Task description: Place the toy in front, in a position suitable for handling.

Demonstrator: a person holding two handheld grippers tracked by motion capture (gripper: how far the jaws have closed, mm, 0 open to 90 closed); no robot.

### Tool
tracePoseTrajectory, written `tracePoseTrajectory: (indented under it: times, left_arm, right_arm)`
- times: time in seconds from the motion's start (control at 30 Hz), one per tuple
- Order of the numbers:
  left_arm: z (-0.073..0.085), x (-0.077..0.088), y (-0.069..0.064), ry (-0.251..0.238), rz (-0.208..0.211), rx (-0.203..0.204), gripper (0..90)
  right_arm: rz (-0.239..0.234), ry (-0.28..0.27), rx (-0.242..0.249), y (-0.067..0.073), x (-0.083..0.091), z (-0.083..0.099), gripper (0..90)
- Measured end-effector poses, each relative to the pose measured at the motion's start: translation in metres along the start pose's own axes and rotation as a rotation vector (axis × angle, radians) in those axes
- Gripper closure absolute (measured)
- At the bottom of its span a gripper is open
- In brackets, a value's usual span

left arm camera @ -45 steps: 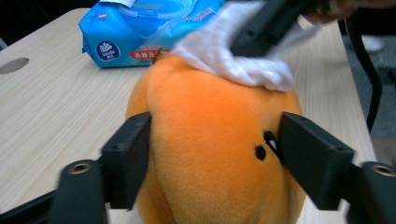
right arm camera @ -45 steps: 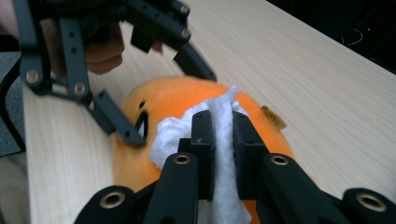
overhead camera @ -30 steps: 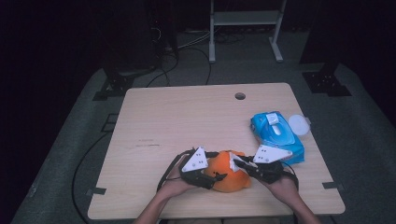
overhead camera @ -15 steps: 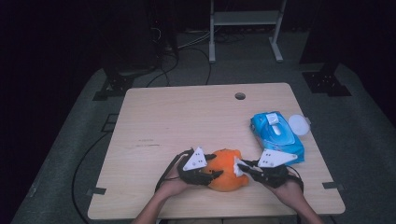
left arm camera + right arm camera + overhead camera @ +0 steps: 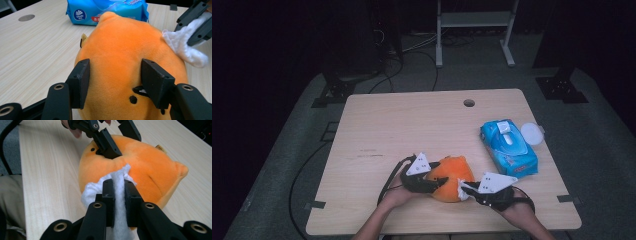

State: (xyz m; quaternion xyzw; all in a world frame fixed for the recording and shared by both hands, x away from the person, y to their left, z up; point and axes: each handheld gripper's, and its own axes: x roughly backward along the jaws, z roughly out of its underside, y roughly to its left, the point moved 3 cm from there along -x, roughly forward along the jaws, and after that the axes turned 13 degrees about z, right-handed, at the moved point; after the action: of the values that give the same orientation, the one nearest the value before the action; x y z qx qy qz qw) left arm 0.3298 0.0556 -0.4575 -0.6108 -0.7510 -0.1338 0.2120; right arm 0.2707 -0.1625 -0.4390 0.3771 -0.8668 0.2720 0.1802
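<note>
Both grippers have slid toward the desk's near edge: left gripper jaws clamp the orange plush steady, while right gripper jaws pinch a white wipe against it.

The high view sat above the near edge, looking forward and down over the whole surface. Both claw cams rode super close, peering along their own jaws from opposite sides. All three caught the same orange plush; the left cam also faced the blue wipes pack.
</note>
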Motion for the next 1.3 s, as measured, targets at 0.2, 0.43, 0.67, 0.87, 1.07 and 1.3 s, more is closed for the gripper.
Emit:
tracePoseTrajectory:
  times: [0.2,0.43,0.67,0.87,1.07,1.3]
  left_arm:
    - [-0.001,-0.001,0.001,-0.006,-0.002,0.011,42.3]
    - [-0.002,-0.005,-0.001,-0.005,0.02,0.003,42.3]
    - [-0.008,0.0,0.0,-0.052,0.04,0.025,37.7]
    - [-0.007,0.005,-0.003,0.002,0.085,0.011,25.5]
    - [-0.006,-0.005,-0.007,0.041,0.047,-0.05,34.6]
    - [-0.002,-0.005,-0.004,0.05,0.023,-0.044,38.2]
  right_arm:
    - [0.025,0.02,-0.085,-0.019,0.002,0.012,80.7]
    - [-0.016,0.012,-0.03,-0.001,-0.002,0.002,80.7]
    - [0.016,-0.004,-0.057,-0.01,-0.009,-0.002,80.8]
    - [0.046,0.0,-0.154,-0.027,-0.008,0.01,80.7]
    - [0.062,-0.031,-0.12,-0.008,-0.016,-0.016,80.7]
    - [0.132,-0.037,-0.148,-0.028,-0.02,-0.015,80.8]
